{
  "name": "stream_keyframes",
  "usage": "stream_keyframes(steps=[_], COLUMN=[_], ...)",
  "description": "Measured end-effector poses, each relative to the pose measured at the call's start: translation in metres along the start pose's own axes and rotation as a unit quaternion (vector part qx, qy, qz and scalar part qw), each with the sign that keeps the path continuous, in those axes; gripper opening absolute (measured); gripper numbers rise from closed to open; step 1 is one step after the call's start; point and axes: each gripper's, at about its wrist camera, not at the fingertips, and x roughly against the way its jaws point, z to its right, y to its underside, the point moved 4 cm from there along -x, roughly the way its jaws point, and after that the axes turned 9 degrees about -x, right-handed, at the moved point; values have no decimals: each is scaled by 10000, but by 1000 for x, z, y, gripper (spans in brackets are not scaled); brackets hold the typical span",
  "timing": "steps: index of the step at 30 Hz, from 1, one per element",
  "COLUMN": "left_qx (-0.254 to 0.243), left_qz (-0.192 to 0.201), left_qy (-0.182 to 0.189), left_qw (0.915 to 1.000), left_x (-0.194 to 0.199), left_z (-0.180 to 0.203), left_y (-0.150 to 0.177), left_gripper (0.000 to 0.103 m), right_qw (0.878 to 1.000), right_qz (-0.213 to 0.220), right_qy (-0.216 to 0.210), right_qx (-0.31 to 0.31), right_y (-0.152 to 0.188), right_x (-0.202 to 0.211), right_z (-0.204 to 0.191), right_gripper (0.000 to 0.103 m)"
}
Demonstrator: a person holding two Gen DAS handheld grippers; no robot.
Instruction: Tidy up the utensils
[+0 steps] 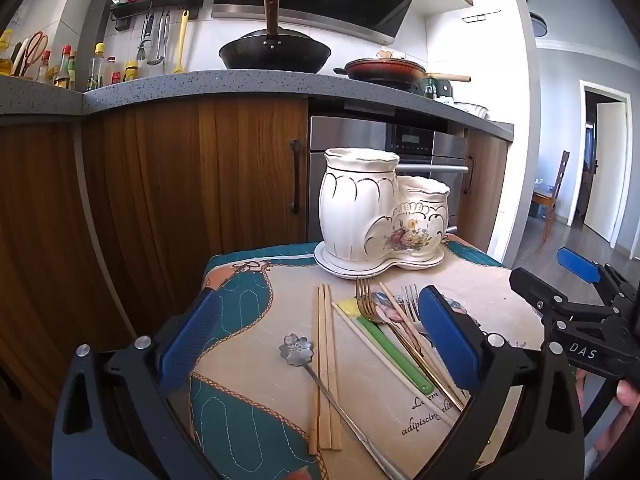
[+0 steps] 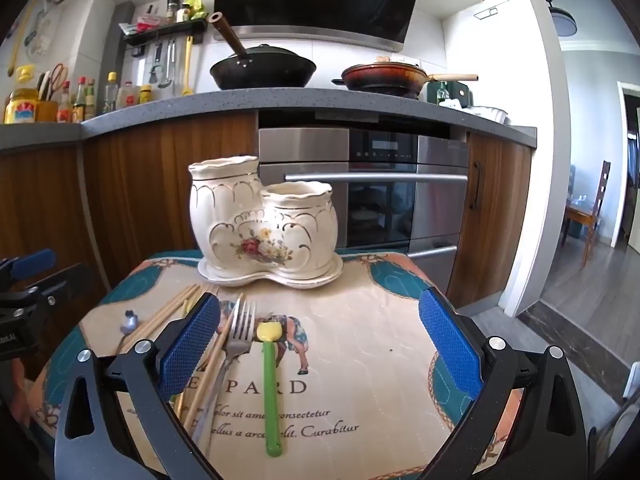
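Observation:
A cream ceramic twin-pot utensil holder stands on its saucer at the far side of the small table. In front of it lie wooden chopsticks, a flower-headed metal spoon, a gold fork, a silver fork and a green-handled spatula with a yellow head. My left gripper hovers open over the chopsticks and spoon. Further right, my right gripper hangs open above the spatula and bare cloth. Neither holds anything.
A patterned cloth covers the table. Behind it run wooden cabinets, a steel oven and a grey counter with a black wok and a red pan. At the right, floor leads to a doorway and chair.

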Motion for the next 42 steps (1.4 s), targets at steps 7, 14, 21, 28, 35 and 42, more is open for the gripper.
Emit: stream_keyframes(steps=[7, 14, 21, 28, 35, 42], left_qx=[15, 10, 5, -2, -9, -34], left_qz=[-28, -29, -24, -35, -48, -52], left_qy=[19, 15, -5, -12, -10, 2], left_qw=[10000, 10000, 10000, 10000, 10000, 10000], left_x=[-2, 1, 1, -2, -3, -4], left_z=[-5, -2, -2, 0, 0, 2], left_y=[-1, 0, 0, 3, 3, 5], left_gripper=[98, 98, 98, 98, 98, 98], right_qw=[10000, 10000, 9999, 9998, 9998, 9998], right_qz=[13, 1, 19, -34, -40, -38], right_qy=[24, 34, 134, 181, 166, 167], right_qx=[-7, -14, -2, -90, -92, -89], right_y=[0, -2, 0, 0, 1, 1], right_x=[-1, 4, -7, -2, -2, -2], right_z=[1, -1, 6, 6, 6, 5], right_gripper=[99, 99, 99, 99, 99, 99])
